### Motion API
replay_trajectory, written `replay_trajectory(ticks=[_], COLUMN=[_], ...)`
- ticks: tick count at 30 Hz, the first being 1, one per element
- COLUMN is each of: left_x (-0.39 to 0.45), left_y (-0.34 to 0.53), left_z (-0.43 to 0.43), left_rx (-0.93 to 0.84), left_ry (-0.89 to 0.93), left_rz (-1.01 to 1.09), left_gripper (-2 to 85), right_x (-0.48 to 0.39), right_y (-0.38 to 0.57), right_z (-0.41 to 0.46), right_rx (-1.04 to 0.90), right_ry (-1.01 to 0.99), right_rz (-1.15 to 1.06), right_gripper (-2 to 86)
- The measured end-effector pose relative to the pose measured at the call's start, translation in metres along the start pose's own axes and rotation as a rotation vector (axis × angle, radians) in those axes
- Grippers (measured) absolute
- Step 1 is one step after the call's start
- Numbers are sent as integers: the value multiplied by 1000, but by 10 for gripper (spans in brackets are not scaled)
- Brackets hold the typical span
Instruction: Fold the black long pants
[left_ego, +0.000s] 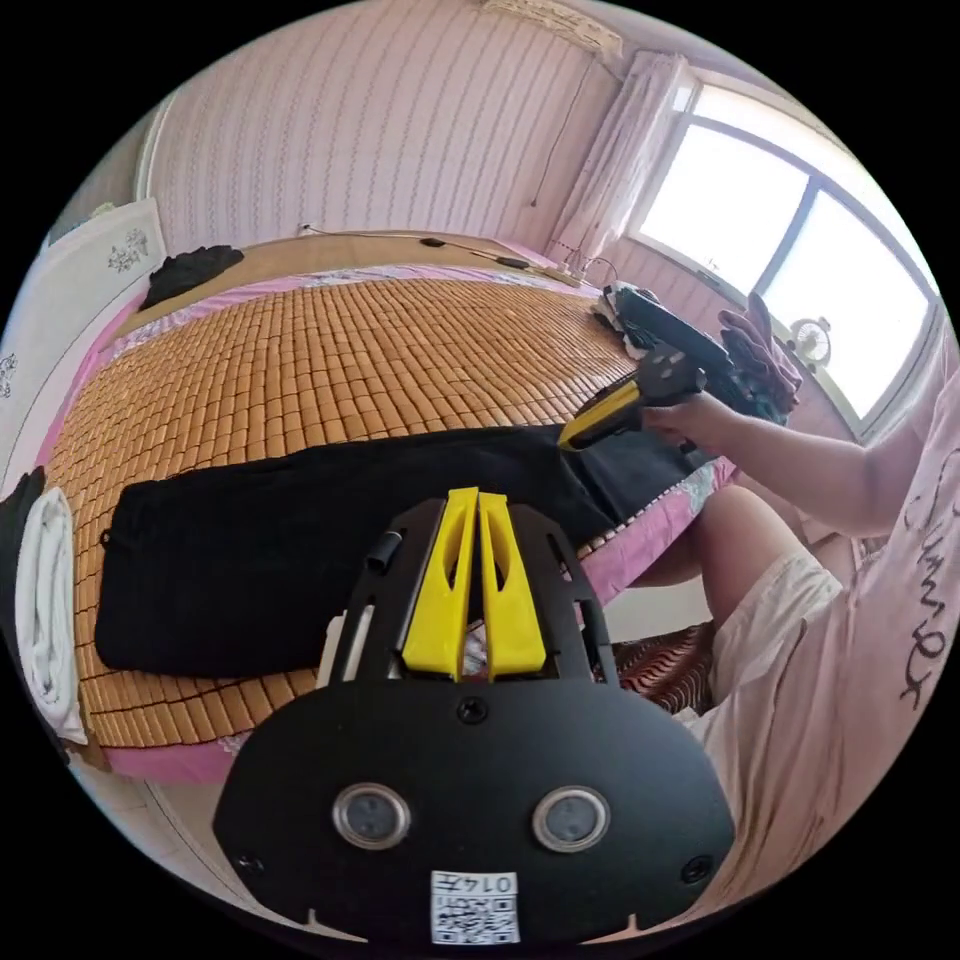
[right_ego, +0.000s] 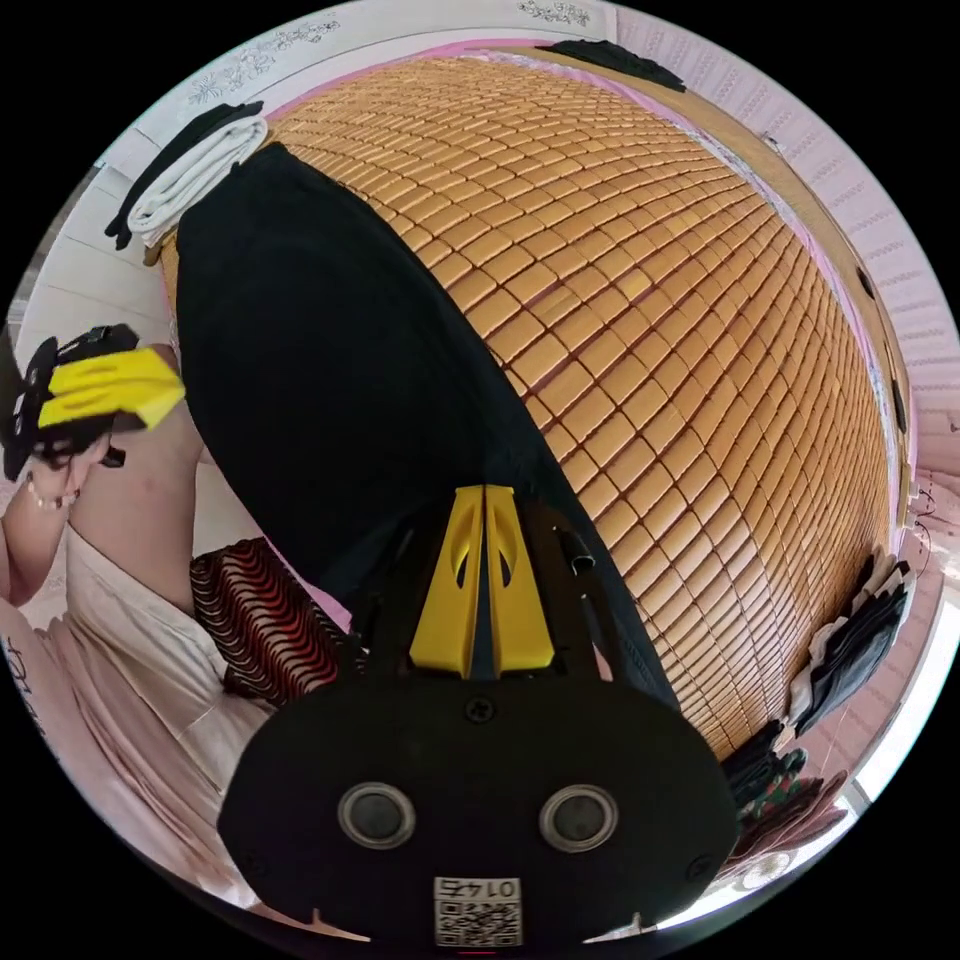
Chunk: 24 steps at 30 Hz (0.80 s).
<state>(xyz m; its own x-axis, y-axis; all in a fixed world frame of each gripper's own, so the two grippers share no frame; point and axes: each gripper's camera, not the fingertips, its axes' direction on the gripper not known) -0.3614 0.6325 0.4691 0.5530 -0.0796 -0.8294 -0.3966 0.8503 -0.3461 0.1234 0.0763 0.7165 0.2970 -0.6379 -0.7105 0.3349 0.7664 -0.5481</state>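
The black long pants (left_ego: 330, 560) lie flat along the near edge of the woven bamboo-tile mat (left_ego: 330, 370) that covers the bed, stretched lengthwise as one dark band. In the left gripper view the left gripper (left_ego: 478, 497), with two yellow jaws on a black frame, hangs just over the near edge of the pants about midway along them; its jaws are pressed together with nothing between them. Whether the tips touch the cloth cannot be told. In the same view the right gripper (left_ego: 568, 440), held in a hand (left_ego: 690, 420), points its yellow jaws down at the far end of the pants near the bed's corner, the tips at or just above the fabric.

In the right gripper view the right gripper (right_ego: 485, 492) shows its jaws closed against each other, over the narrow end of the pants (right_ego: 340, 380), and no cloth can be seen gripped between them. The left gripper (right_ego: 165, 395) appears off to the side, beside the long edge of the pants.

The pants look smooth, a plain matte black, wide at one end and narrowing toward the other.

A rolled white towel (left_ego: 45, 600) lies just beyond the wide end. A pink sheet (left_ego: 650, 530) edges the mat. Dark clothes (left_ego: 195, 268) rest at the far corner of the bed, and a heap of clothing (left_ego: 700, 345) sits by the window (left_ego: 790, 250).
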Motion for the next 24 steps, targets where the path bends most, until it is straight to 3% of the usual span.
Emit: replay_trajectory(ticks=[3,7,9,13,15,20,24], left_x=[51,75,83,88,97,96,89], left_y=[-16,-28,-27,-31,-32,-35,-38], left_z=[55,88,115,115,114,120,105], left_rx=[-75,-164,-317,-301,-305,-291,-254], left_ry=[150,55,76,60,-22,14,74], left_rz=[75,154,232,239,288,246,188], left_gripper=[-10,-10,-10,-10,-10,-10,-10], right_x=[7,21,29,38,44,71,118], right_y=[-8,-9,-5,4,17,69,192], right_z=[-1,-4,1,-4,1,-5,-21], right_rx=[-102,-85,-102,-154,-114,53,321], right_ry=[-14,7,-6,-18,-8,-103,-105], right_rz=[-55,-39,-44,-75,-38,49,371], right_gripper=[-7,-7,-8,-7,-8,-9,-7])
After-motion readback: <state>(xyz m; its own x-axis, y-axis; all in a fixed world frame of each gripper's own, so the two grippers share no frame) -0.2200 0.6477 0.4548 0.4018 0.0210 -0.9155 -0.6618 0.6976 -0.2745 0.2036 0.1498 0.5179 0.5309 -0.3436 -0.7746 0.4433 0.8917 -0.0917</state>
